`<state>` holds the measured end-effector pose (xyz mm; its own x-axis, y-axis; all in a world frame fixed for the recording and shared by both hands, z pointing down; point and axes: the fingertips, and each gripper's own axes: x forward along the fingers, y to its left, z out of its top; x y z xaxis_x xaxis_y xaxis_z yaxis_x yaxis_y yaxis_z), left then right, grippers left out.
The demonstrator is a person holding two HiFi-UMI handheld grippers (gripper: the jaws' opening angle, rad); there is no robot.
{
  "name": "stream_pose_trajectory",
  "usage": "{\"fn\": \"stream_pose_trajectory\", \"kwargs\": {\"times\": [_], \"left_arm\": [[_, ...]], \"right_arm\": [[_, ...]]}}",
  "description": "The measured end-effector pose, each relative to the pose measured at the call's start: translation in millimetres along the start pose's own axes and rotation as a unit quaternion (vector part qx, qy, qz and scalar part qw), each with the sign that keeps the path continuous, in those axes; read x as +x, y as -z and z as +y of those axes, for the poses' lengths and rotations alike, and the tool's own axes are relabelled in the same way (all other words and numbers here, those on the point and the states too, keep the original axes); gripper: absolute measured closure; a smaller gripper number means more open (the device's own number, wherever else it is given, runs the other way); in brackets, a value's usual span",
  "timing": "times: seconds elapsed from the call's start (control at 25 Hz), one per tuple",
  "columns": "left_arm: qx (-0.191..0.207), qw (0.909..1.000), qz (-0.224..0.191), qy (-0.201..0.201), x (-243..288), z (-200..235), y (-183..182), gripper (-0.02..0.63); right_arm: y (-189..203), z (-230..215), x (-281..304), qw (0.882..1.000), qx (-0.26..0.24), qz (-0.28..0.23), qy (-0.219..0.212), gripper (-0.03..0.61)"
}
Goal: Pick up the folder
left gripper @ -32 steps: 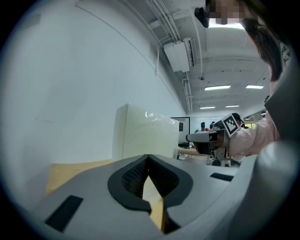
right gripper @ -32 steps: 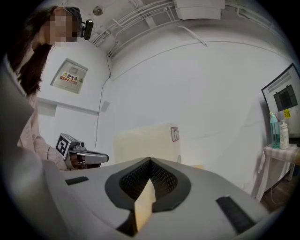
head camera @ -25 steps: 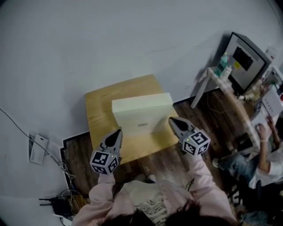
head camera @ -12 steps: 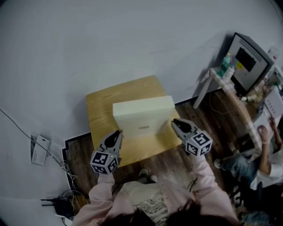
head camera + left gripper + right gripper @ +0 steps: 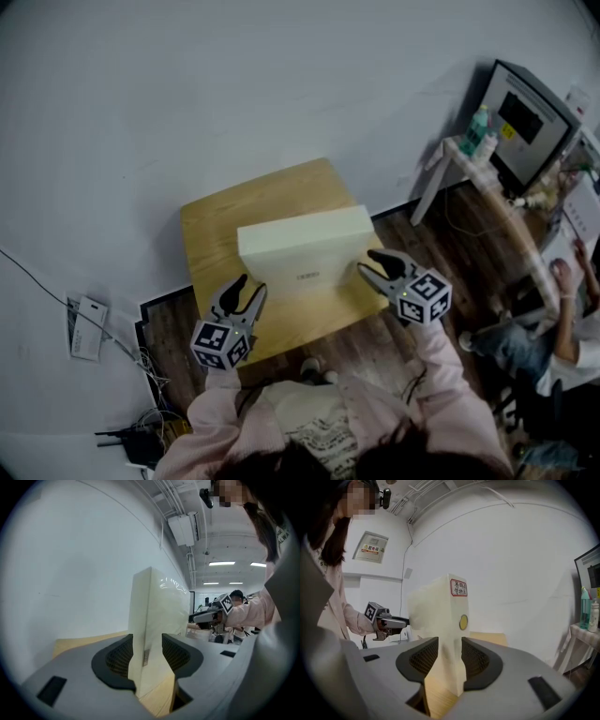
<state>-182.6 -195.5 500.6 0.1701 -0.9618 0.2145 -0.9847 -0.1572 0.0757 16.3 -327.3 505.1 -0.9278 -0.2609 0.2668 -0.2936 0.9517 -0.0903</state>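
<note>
Left gripper (image 5: 247,287): jaws being spread, nothing being pinched, folder (image 5: 300,246) left end being framed in gap.
Right gripper (image 5: 367,262): jaws likewise being spread, right end being framed, nothing being pinched.
Advice: both being better pushed further on, closed evenly, lifted level; tall box likely to tip.
Folder: cream box file, being stood upright mid wooden table (image 5: 214,217); red-bordered label and round disc being shown on right end.

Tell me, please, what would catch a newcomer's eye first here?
A pale folder stands upright on a wooden table by the white wall. The left gripper and right gripper flank its ends, jaws opening, an end between each pair but ungripped.
</note>
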Motion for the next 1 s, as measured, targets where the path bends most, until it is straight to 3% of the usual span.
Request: {"fn": "stream_pose_trajectory", "kwargs": {"times": [0.6, 1.0], "left_arm": [[-0.016, 0.9972, 0.021, 0.07, 29.3, 2.3, 5.2, 0.271], [-0.023, 0.9926, 0.049, 0.109, 41.5, 3.6, 13.8, 0.204]], "right_arm": [[1.1, -6.0, 21.8, 0.997, 0.005, 0.021, -0.07, 0.32], [12.5, -6.3, 38.8, 0.992, 0.006, 0.054, -0.116, 0.216]]}}
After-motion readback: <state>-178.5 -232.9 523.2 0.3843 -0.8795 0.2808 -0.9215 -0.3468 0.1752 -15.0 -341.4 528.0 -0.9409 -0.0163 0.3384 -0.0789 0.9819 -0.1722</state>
